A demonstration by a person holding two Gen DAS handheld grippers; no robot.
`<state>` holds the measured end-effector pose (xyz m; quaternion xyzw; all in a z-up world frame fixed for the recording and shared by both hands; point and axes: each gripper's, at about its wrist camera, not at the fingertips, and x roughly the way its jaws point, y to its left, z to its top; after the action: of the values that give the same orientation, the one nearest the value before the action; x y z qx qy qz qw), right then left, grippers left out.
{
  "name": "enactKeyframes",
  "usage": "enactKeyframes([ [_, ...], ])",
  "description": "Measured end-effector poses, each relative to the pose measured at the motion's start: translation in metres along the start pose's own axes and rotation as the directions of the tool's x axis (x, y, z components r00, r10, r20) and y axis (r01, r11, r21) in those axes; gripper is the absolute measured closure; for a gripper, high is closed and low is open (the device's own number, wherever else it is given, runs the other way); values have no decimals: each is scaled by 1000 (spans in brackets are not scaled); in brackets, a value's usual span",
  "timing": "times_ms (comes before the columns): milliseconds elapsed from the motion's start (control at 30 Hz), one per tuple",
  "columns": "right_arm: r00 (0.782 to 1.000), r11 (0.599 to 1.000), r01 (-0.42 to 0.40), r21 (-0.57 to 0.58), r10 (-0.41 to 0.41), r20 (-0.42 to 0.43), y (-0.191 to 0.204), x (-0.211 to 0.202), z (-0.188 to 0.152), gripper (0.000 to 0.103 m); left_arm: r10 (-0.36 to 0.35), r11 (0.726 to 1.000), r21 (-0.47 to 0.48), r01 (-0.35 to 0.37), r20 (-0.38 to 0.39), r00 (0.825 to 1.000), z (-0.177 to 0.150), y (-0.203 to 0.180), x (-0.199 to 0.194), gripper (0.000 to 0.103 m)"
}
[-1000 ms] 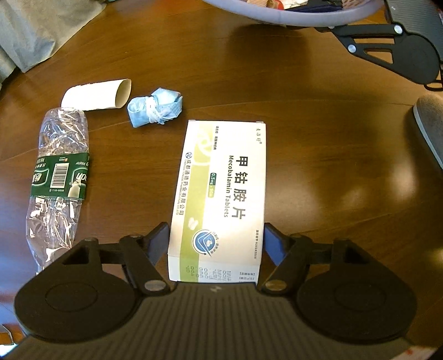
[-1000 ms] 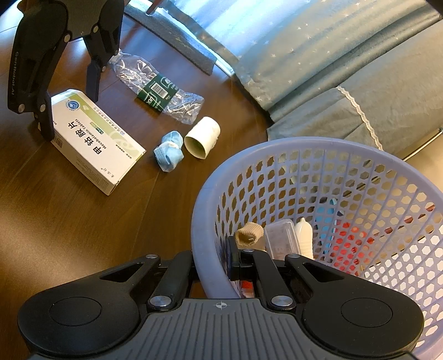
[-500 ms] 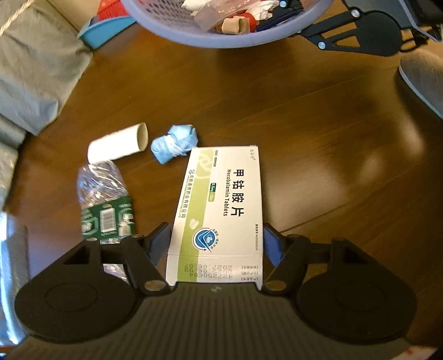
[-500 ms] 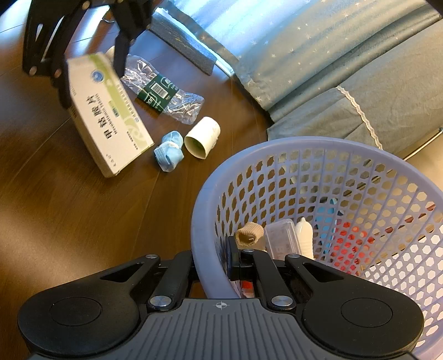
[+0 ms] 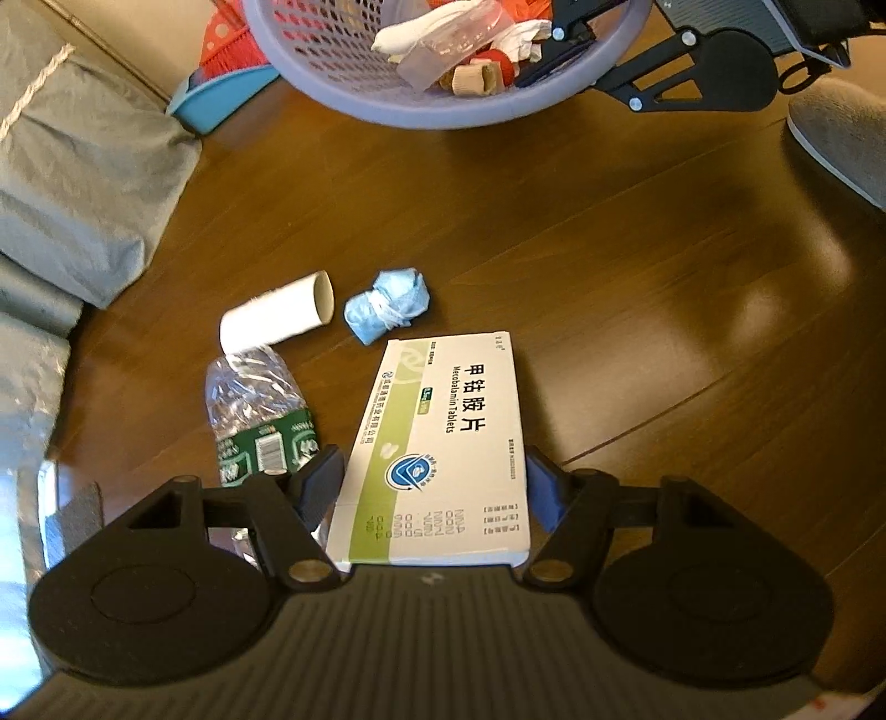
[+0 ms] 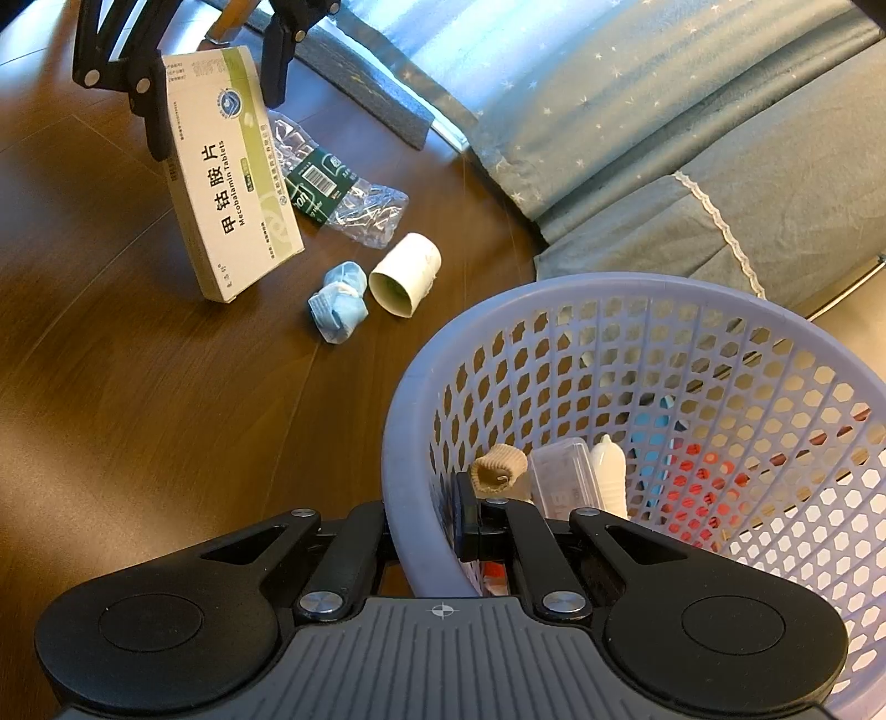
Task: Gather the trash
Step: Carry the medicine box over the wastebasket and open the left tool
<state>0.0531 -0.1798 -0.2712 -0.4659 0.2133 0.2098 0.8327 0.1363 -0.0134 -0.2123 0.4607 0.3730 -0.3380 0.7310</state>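
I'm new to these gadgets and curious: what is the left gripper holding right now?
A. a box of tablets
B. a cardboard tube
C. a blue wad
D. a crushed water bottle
A: the left gripper has its fingers closed on the sides of the tablet box, lifted off the table.

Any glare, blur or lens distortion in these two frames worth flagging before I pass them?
Left wrist view: a soft glare patch on the wood floor, strong fisheye bending at the edges, slight smear on the basket; the medicine box print stays readable. Right wrist view: sharp overall, bright daylight washes out the curtain, and the basket rim curves heavily.
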Motion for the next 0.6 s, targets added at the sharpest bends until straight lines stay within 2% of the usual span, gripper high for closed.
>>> enactKeyframes([
  [267,1000,1000,-1,-2,1,-1,0,0,-1,101,50,995,86,-53,41,998,8,5,-17,39],
  [600,1000,1000,-1,-1,1,-2,1,0,-1,101,78,986,140,-95,123,989,33,23,-56,39],
])
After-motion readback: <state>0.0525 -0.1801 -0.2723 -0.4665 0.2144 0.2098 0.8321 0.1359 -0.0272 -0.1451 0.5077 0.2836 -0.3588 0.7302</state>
